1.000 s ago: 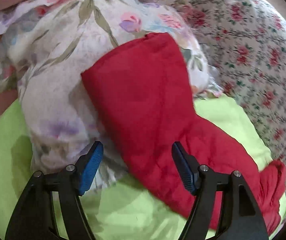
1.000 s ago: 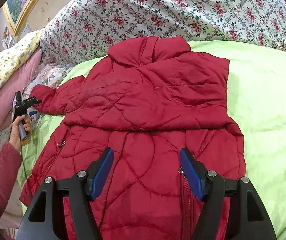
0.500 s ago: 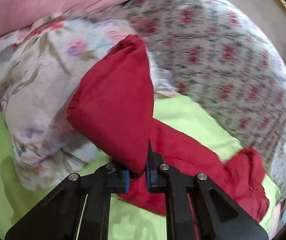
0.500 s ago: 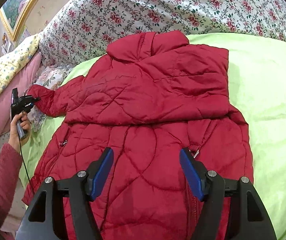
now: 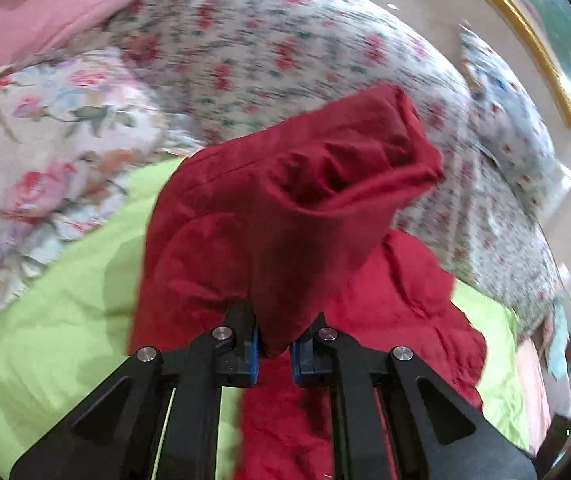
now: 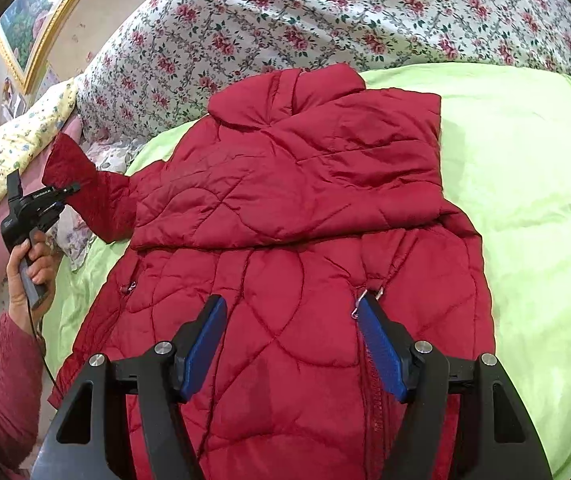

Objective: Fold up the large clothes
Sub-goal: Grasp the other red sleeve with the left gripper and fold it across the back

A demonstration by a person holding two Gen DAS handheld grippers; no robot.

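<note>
A: Item one, red quilted jacket [image 6: 285, 216]?
B: Lay spread on the bed's green sheet [image 6: 525, 168], collar toward the floral quilt [image 6: 325, 12].

A: Left tool [image 5: 274, 346]?
B: Clamped on the jacket's sleeve [image 5: 285, 208], cuff raised off the sheet.

A: Right tool [image 6: 291, 346]?
B: Jaws wide, nothing between them, above the jacket's lower front.

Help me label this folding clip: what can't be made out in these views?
- Left wrist view: the floral quilt is motion-blurred; the lifted sleeve hides the bed behind it.
- Right wrist view: the red jacket hem is cut off by the bottom edge, behind the right gripper.
- Left gripper: too small to show its pads.
</note>
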